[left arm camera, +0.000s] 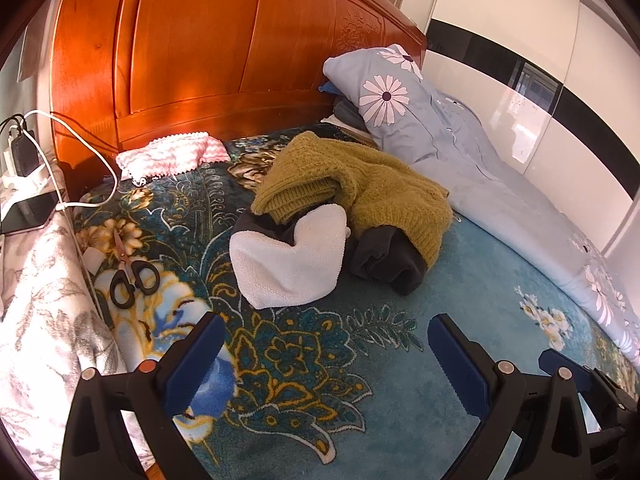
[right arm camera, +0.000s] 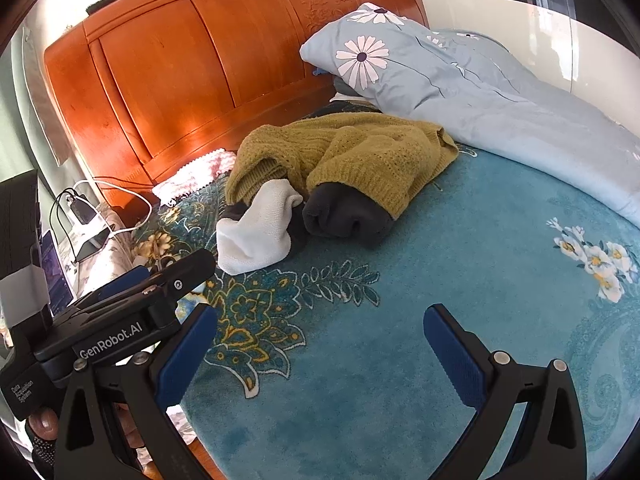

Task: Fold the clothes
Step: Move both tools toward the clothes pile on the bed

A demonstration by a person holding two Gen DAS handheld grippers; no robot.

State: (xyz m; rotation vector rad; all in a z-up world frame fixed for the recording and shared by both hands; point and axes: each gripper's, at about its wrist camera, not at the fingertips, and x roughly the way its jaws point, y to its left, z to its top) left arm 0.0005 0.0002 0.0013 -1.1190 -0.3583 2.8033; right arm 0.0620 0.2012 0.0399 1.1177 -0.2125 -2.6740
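A heap of clothes lies mid-bed: an olive knitted sweater (left arm camera: 360,184) (right arm camera: 360,152) on top, a white fleece piece (left arm camera: 292,256) (right arm camera: 256,232) in front, a dark grey garment (left arm camera: 388,260) (right arm camera: 344,216) poking out under the sweater. My left gripper (left arm camera: 326,344) is open, hovering over the teal floral blanket (left arm camera: 304,364) short of the heap, nothing between its blue pads. My right gripper (right arm camera: 320,338) is also open and empty, nearer than the heap. The left gripper's black body (right arm camera: 132,312) shows at the left of the right wrist view.
An orange wooden headboard (left arm camera: 200,48) stands behind. A light-blue flowered pillow and duvet (left arm camera: 420,112) run along the right side by a white wardrobe (left arm camera: 540,92). Black-handled scissors (left arm camera: 132,276) lie left on the blanket. A pink-white cloth (left arm camera: 172,156), phone and charger cables (left arm camera: 32,200) sit far left.
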